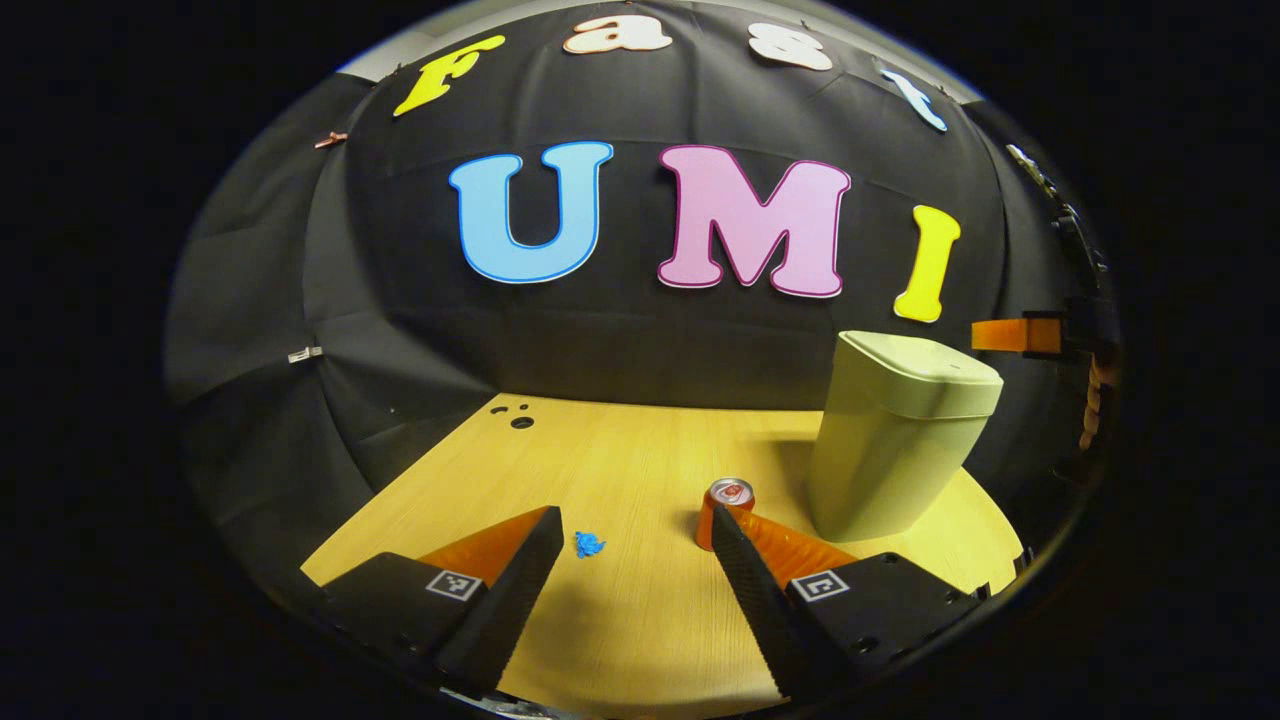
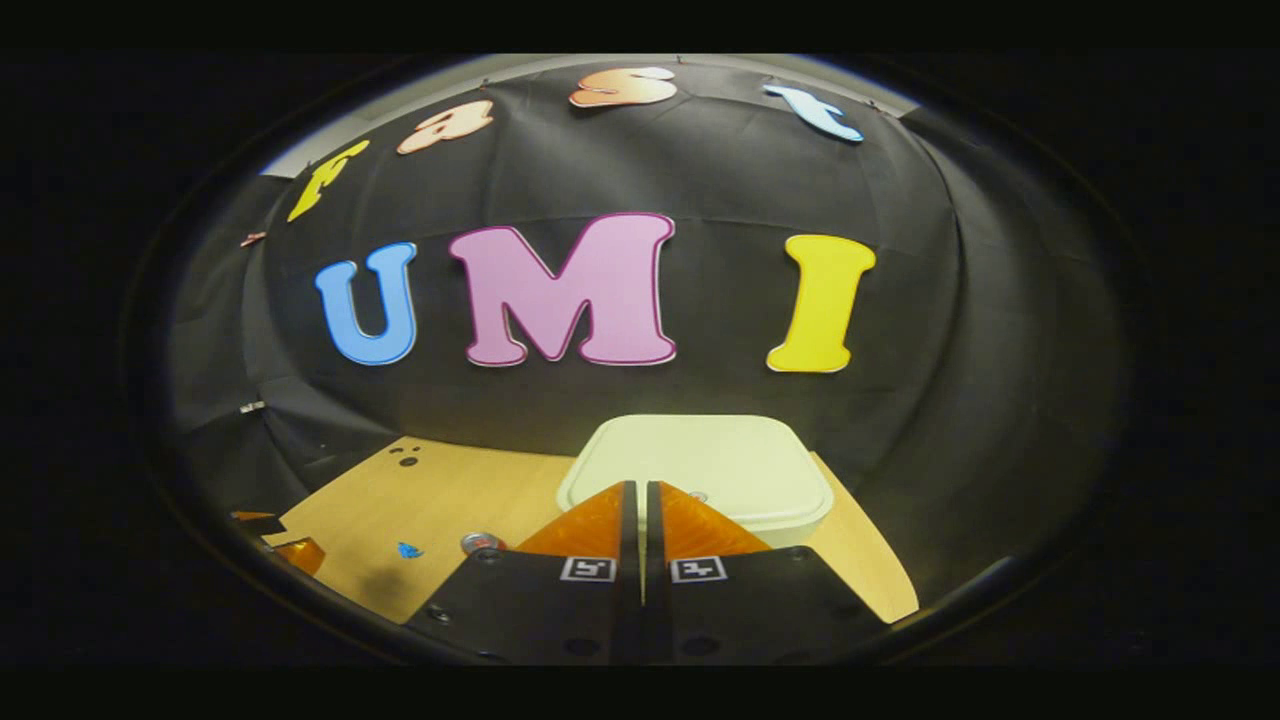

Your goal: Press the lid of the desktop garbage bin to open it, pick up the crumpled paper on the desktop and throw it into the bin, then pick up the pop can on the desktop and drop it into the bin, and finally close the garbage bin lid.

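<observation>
Two grippers are seen: the left gripper [image 1: 632, 535] held wide over the table [image 1: 620, 470], the right gripper [image 2: 640, 490] closed empty above the lidded bin [image 2: 700, 465]. Crumpled paper [image 1: 589, 544] and can [image 1: 727, 505] lie near the bin.

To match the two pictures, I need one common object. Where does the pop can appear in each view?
Left gripper view: the pop can stands upright at lower centre, just left of the garbage bin, partly behind the left gripper's right finger.
Right gripper view: the can's top shows at the lower left, left of the shut right gripper.
Shared landmark: the blue crumpled paper, left of the can in both.
</observation>
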Tool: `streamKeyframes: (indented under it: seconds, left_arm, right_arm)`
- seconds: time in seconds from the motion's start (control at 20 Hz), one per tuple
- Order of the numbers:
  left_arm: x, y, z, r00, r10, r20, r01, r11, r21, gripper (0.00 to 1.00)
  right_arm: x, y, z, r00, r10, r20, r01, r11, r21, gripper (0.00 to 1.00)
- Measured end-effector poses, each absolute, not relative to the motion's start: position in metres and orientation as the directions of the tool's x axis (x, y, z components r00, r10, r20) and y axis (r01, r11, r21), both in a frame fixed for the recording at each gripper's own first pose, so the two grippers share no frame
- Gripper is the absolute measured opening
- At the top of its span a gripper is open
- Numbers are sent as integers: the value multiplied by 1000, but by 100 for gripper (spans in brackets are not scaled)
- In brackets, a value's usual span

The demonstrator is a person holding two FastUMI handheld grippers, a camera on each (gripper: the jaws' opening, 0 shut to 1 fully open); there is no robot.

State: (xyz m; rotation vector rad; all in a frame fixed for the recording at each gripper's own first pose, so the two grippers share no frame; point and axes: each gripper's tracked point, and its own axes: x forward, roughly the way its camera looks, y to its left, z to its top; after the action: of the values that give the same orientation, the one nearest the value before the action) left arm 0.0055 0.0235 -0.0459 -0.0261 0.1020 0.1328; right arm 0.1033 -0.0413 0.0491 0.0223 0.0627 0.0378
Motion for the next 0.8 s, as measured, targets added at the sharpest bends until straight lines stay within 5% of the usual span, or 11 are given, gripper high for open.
streamKeyframes:
  seconds: [0.45,0.8]
  left_arm:
    - [-5,24,-56,961,241,-139,-244,970,-6,96]
    - [1,7,-54,932,332,-147,-340,940,-31,96]
  right_arm:
    - [143,-63,16,986,48,-161,-40,998,51,2]
    - [145,-61,12,986,108,-128,-105,994,28,3]
